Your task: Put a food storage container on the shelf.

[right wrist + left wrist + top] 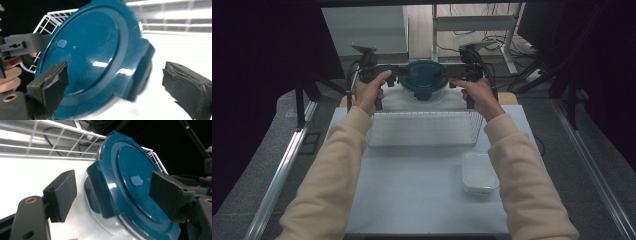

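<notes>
High view has both grippers, left gripper (393, 80) and right gripper (453, 81), open beside the blue-lidded container (424, 80), apparently released; next, back away.

White table (422, 200) carries three items. A white wire rack (422, 129) lies at centre. Beyond the rack, touching its far edge, stands a round container with blue lid (424, 80). A small clear lidded box (479, 173) lies near the rack's front right corner.

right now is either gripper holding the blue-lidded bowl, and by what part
Nothing is held. Both grippers' fingers stand open around the lid's side tabs of the bowl, left gripper and right gripper alike, not pressing.
</notes>
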Motion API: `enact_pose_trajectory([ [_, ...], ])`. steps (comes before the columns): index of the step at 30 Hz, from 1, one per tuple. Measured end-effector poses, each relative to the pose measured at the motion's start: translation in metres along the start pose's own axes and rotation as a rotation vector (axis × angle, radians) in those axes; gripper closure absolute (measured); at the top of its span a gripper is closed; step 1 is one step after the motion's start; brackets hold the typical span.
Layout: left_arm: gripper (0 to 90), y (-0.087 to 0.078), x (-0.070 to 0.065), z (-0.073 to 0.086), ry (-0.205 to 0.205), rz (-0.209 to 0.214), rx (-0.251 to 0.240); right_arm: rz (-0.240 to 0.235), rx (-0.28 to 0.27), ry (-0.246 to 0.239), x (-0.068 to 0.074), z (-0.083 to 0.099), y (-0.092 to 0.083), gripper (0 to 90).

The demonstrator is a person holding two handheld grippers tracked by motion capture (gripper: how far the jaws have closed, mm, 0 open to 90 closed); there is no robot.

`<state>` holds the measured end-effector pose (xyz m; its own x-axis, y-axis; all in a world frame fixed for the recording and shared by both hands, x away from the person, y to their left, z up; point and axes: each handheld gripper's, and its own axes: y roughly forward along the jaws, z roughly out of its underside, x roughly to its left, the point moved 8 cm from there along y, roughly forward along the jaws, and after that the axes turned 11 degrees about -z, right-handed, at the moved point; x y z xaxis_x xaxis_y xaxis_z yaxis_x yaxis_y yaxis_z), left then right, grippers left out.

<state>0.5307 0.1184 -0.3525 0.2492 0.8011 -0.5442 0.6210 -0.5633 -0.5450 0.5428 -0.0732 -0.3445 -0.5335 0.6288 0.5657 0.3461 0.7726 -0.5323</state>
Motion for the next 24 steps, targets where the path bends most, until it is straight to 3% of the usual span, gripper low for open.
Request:
enact_pose_trajectory([
  [1, 21.5, -0.009, -0.002, 0.003, 0.038, -0.001, -0.011, 0.014, -0.037, -0.021, 0.002, 0.000, -0.010, 6.0],
  [2, 21.8, -0.009, -0.002, 0.003, 0.038, -0.001, -0.011, 0.014, -0.037, -0.021, 0.002, 0.000, -0.010, 6.0],
  [6, 23.4, -0.028, -0.009, 0.012, 0.118, -0.004, -0.054, -0.016, -0.081, -0.079, 0.010, 0.006, -0.028, 6.2],
  [7, 26.1, -0.036, -0.007, 0.019, 0.172, -0.035, -0.075, -0.030, -0.077, -0.117, 0.013, 0.012, -0.036, 7.0],
  [9, 26.6, -0.040, -0.005, 0.024, 0.193, -0.045, -0.081, -0.027, -0.077, -0.135, 0.014, 0.015, -0.039, 7.4],
  [11, 27.8, -0.049, -0.005, 0.038, 0.225, -0.043, -0.090, -0.013, -0.085, -0.209, 0.016, 0.029, -0.053, 9.0],
  [12, 28.6, -0.049, -0.005, 0.038, 0.225, -0.043, -0.090, -0.013, -0.085, -0.209, 0.016, 0.029, -0.053, 9.0],
  [13, 29.5, -0.054, -0.005, 0.045, 0.257, -0.051, -0.095, -0.026, -0.089, -0.240, 0.017, 0.040, -0.060, 11.0],
  [15, 30.1, -0.061, -0.006, 0.057, 0.298, -0.055, -0.107, -0.032, -0.091, -0.254, 0.018, 0.044, -0.062, 12.3],
  [17, 30.2, -0.068, -0.007, 0.076, 0.326, -0.039, -0.105, -0.034, -0.089, -0.316, 0.018, 0.064, -0.071, 18.2],
  [18, 30.1, -0.068, -0.007, 0.076, 0.326, -0.039, -0.105, -0.034, -0.089, -0.316, 0.018, 0.064, -0.071, 18.2],
  [21, 30.1, -0.073, -0.005, 0.101, 0.357, -0.019, -0.091, -0.018, -0.082, -0.362, 0.009, 0.093, -0.079, 21.6],
  [22, 30.1, -0.074, -0.003, 0.110, 0.368, -0.016, -0.081, -0.018, -0.082, -0.362, 0.009, 0.093, -0.079, 21.6],
  [24, 29.8, -0.076, 0.002, 0.130, 0.378, -0.016, -0.071, -0.015, -0.075, -0.361, 0.000, 0.111, -0.082, 23.4],
])
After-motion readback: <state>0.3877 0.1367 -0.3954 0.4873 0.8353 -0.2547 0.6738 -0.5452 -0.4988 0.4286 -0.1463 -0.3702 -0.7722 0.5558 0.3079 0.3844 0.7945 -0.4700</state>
